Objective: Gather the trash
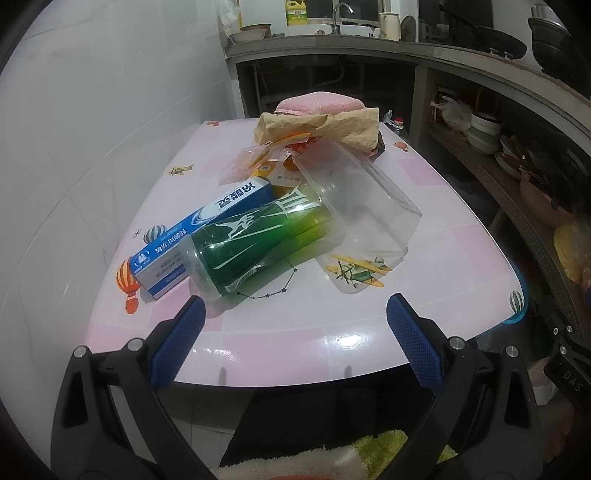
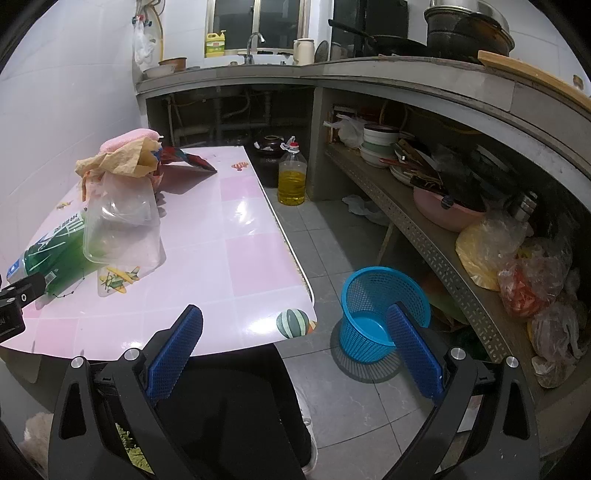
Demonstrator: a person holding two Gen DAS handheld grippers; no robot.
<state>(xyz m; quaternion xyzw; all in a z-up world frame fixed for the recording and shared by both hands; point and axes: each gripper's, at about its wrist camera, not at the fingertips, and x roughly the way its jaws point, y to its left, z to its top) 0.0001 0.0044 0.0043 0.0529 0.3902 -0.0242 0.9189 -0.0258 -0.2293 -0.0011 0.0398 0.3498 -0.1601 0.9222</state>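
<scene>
Left wrist view: from the near edge of the pink patterned table (image 1: 332,325), facing 12 o'clock, close upon the green plastic bottle (image 1: 258,240). Right wrist view: set further right, showing the blue mesh basket (image 2: 369,295) at 3 o'clock. Both share the table (image 2: 229,258), the bottle (image 2: 59,254) and the rear counter.

Bottle (image 1: 255,243) on table (image 1: 295,332), beside box (image 1: 192,232)

White tiled wall (image 1: 92,110) left of the tongs, grey tiled floor (image 2: 332,236) below, concrete counter (image 2: 406,74) with sink tap (image 2: 255,38) and window (image 2: 258,22) far ahead.
</scene>
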